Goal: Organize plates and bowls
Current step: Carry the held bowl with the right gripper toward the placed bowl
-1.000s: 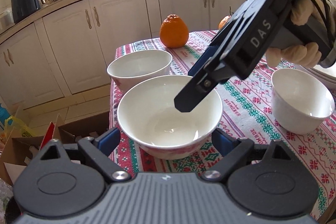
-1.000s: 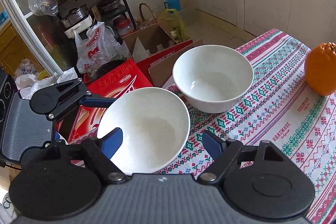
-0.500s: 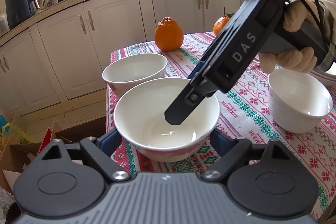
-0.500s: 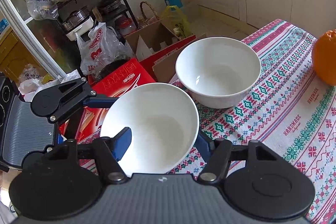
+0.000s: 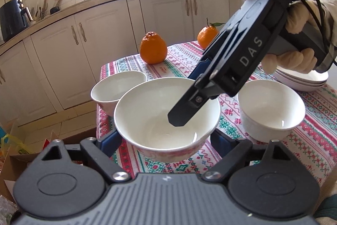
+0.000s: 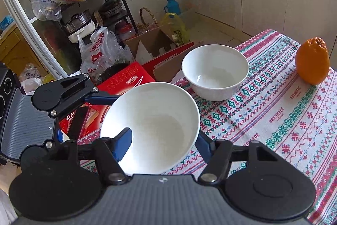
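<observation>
Looking along the left tool: straddles the pink-patterned bowl at a middling width, blue pads tucked against the lower wall on both sides and seemingly bearing on it. Shows the right tool drawn narrow on the far rim, one finger inside, one outside. Places the bowl by the tabletop's near corner, apparently raised off the tablecloth, with a second bowl just behind it, a third bowl near on the right and the stack of plates beyond. Risks a knock and a chip against either neighbour if swung across low.

Looking along the right tool: confirms the rim pinch and catches the bowl tilted, part of it out past the tabletop's edge above the red box and floor clutter. Warns of glazed porcelain sliding out of a thin rim grip, likelier if the two tools pull unevenly or one lets go early. Means a fall to the floor, not the cloth, and probably a break.
</observation>
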A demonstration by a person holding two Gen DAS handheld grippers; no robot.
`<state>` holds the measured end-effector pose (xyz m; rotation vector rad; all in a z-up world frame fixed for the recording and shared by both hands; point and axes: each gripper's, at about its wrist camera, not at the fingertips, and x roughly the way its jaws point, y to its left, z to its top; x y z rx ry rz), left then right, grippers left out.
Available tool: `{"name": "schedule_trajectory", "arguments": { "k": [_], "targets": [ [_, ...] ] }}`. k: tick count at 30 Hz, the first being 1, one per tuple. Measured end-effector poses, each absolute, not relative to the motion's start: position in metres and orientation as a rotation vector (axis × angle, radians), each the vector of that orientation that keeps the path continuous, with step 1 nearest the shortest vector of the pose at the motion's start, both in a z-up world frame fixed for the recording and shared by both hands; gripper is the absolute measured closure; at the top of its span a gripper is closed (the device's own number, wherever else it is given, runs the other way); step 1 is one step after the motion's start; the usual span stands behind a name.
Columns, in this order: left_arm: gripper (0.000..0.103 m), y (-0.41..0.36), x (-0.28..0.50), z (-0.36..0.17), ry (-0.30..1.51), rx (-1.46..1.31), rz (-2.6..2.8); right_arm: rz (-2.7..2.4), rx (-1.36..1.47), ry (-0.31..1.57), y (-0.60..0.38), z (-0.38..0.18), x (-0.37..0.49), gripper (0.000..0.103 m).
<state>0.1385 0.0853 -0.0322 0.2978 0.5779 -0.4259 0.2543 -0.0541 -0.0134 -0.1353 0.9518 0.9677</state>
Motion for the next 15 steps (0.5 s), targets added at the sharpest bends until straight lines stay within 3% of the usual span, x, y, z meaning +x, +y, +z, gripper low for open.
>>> {"name": "schedule_trajectory", "arguments": {
  "k": [15],
  "targets": [
    [0.013,0.051,0.109,-0.008,0.565,0.298,-0.497,0.93,-0.115,0.906,-0.104,0.015,0.209,0.032]
  ]
}}
